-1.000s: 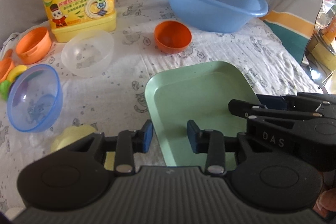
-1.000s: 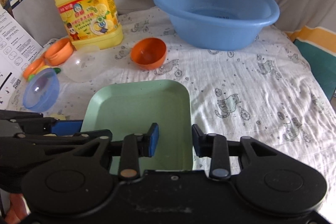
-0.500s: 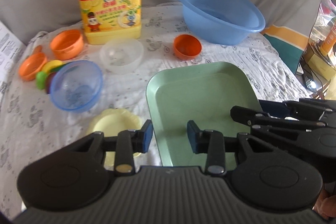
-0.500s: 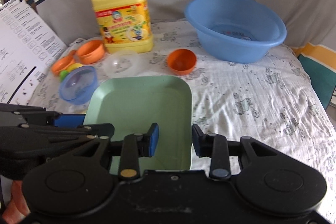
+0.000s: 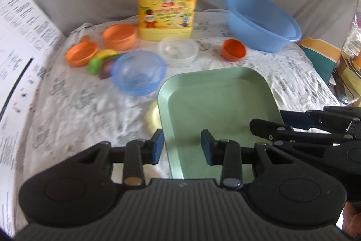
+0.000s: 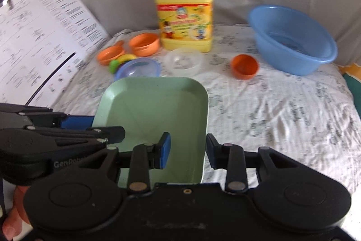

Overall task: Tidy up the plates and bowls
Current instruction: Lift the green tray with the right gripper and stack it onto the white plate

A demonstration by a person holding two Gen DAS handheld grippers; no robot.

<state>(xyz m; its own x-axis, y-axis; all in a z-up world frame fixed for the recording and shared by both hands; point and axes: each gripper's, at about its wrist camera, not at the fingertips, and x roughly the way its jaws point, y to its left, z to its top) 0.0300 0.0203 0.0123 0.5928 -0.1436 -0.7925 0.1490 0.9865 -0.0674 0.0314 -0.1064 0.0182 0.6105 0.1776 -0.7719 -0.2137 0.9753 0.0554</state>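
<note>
Plainly, the green rectangular plate (image 5: 216,105) is held off the white printed cloth (image 5: 79,110) between the two tools, its long axis running away from the cameras toward the yellow detergent jug (image 5: 168,3) at the back, its near end low in both views and its hollow side up. The left hand-held gripper (image 5: 182,146) has its jaws narrowed around the plate's left rim near the front corner, one blue pad outside the edge and one over the inside; the right hand-held gripper (image 6: 187,154) grips the right rim the same way. Whether the pads press hard on the rim is not fully clear, but the plate hangs between them. A pale yellow dish (image 5: 152,115) shows just under the plate's left edge. Beyond lie a clear blue bowl (image 5: 138,72), a clear bowl (image 5: 178,51), a small orange bowl (image 5: 233,50), two orange dishes at the left, and a big blue basin (image 5: 262,22) at the right. Printed paper sheets (image 6: 40,42) lean along the left side.
</note>
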